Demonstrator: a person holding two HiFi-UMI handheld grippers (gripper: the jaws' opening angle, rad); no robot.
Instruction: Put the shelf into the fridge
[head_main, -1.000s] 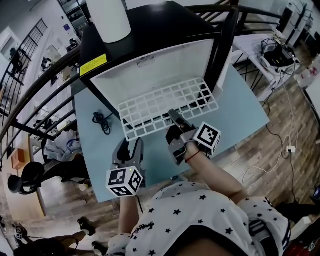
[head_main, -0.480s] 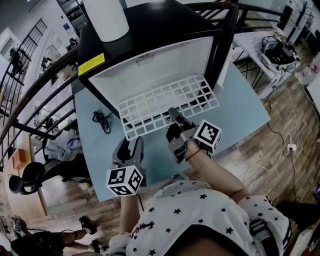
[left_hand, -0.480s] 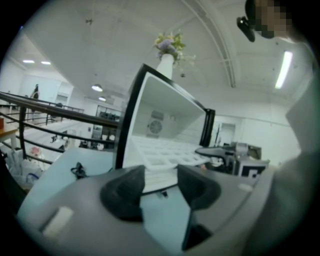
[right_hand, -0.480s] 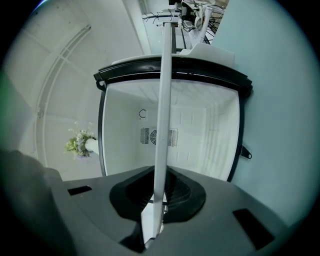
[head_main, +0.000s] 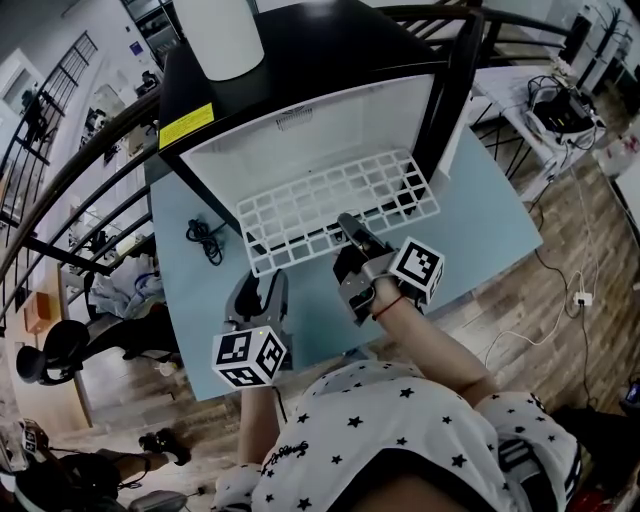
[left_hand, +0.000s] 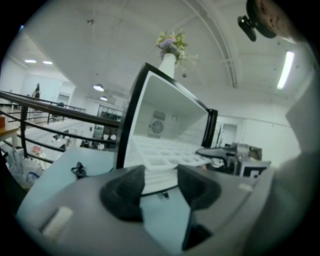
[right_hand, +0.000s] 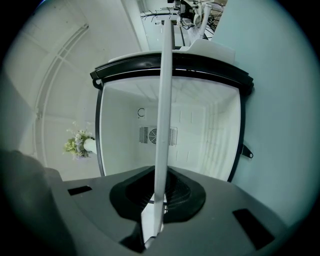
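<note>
Insertion step: my right tongs (head_main: 351, 234) clamp the front edge of the shelf (head_main: 330, 205), half inside the fridge (head_main: 310, 125), my left tongs (head_main: 260, 287) stand apart and empty, and the next move should be a level push inward.

Only the person (head_main: 152, 445) at bottom left has shifted.

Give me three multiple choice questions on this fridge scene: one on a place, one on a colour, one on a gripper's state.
1. Where is the black cable? A on the table beside the fridge; B inside the fridge; C on top of it.
2. The shelf is: A black; B white; C red.
3. The left gripper is: A shut on the shelf; B open, empty; C shut on the cable.
A: coiled on the blue tabletop. B: white grid. B: jaws apart, gripping nothing.
</note>
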